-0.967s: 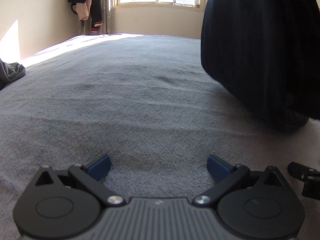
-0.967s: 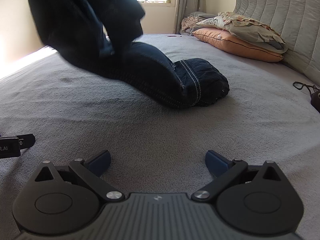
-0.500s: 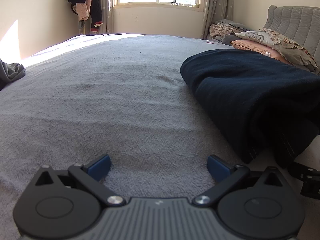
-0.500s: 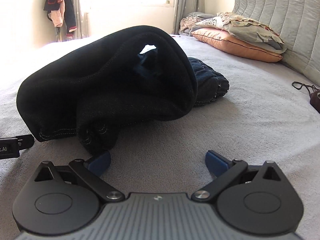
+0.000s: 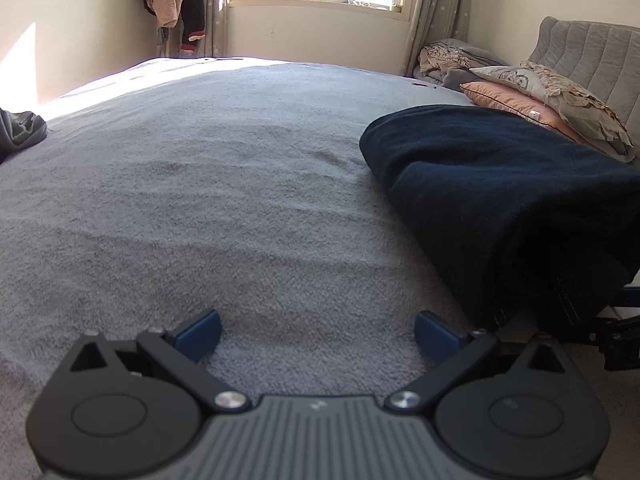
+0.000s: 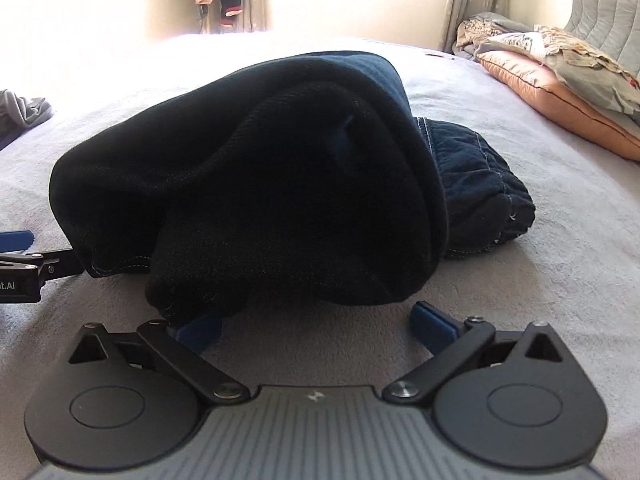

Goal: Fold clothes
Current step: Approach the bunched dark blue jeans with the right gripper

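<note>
Dark jeans (image 6: pixel 280 168) — bunched heap on grey bed (image 5: pixel 200 200), just ahead of right claw (image 6: pixel 316 322), spread, empty. Left claw (image 5: pixel 318 334) — spread, empty, jeans to its right. Peach pillow (image 6: pixel 552 92) by headboard.

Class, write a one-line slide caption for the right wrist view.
Open right gripper on the grey bed, facing dark jeans lying folded over.

Cut-off "t.AI" on left hand-held gripper (image 6: pixel 20 276); nothing else legible.
</note>
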A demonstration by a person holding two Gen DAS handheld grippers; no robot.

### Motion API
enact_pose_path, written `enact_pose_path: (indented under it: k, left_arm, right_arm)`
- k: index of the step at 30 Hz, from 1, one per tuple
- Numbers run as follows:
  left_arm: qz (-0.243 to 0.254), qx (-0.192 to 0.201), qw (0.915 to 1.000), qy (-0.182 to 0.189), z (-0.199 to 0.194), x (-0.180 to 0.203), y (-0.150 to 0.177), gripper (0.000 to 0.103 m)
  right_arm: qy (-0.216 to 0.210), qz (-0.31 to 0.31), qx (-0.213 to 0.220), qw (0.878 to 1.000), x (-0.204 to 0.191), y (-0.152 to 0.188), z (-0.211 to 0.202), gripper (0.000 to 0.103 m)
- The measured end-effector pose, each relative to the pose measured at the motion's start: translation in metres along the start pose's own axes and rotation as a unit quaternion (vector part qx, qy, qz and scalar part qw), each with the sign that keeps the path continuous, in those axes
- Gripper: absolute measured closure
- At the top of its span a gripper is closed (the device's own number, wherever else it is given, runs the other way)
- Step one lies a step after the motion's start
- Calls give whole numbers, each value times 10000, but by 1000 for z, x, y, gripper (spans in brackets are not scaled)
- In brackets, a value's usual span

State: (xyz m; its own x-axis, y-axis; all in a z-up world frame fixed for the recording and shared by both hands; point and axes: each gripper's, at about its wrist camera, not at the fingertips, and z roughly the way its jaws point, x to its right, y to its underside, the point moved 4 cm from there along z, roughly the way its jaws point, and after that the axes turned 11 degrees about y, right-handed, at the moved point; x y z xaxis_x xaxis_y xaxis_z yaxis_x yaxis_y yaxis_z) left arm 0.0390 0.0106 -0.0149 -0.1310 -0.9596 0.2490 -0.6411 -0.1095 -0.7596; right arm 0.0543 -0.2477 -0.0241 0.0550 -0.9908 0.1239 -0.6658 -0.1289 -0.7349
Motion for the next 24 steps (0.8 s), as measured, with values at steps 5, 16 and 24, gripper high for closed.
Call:
enact_pose_path:
  k: [5, 16, 24]
  left_arm:
    - [137, -304, 9992, 201, 0, 8, -13, 0]
    - [1247, -416, 9913, 32, 3, 25, -30, 0]
    - [1253, -381, 9913, 116, -3, 26, -34, 0]
  right_arm:
    - [53, -208, 48, 9998, 11, -15, -15, 2]
    - [-1122, 2053, -17, 9722, 44, -9, -28, 1]
    - [-272, 905, 806, 9923, 6, -55, -41, 68]
